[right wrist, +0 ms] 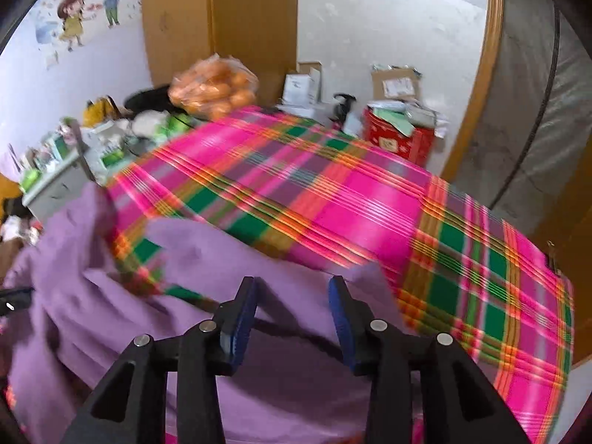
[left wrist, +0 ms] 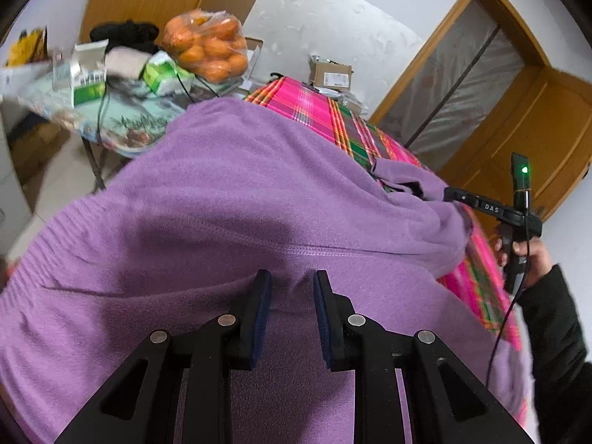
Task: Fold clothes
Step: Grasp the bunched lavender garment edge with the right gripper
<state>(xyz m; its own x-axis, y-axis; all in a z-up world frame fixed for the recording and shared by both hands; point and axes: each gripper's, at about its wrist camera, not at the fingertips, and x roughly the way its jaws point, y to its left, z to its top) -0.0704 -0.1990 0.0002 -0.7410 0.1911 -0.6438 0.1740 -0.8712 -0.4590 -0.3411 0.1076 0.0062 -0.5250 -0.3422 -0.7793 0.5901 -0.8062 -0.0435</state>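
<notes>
Left wrist view: my left claw [left wrist: 292, 277] hangs over the purple fleece garment [left wrist: 229, 199], jaws parted, nothing between them. Garment lies heaped on the pink plaid cloth [right wrist: 333, 199]. My right claw [right wrist: 292, 285] is likewise parted, low over the fleece's near edge. Bag of oranges [left wrist: 207, 48] sits on the side table beyond.
</notes>
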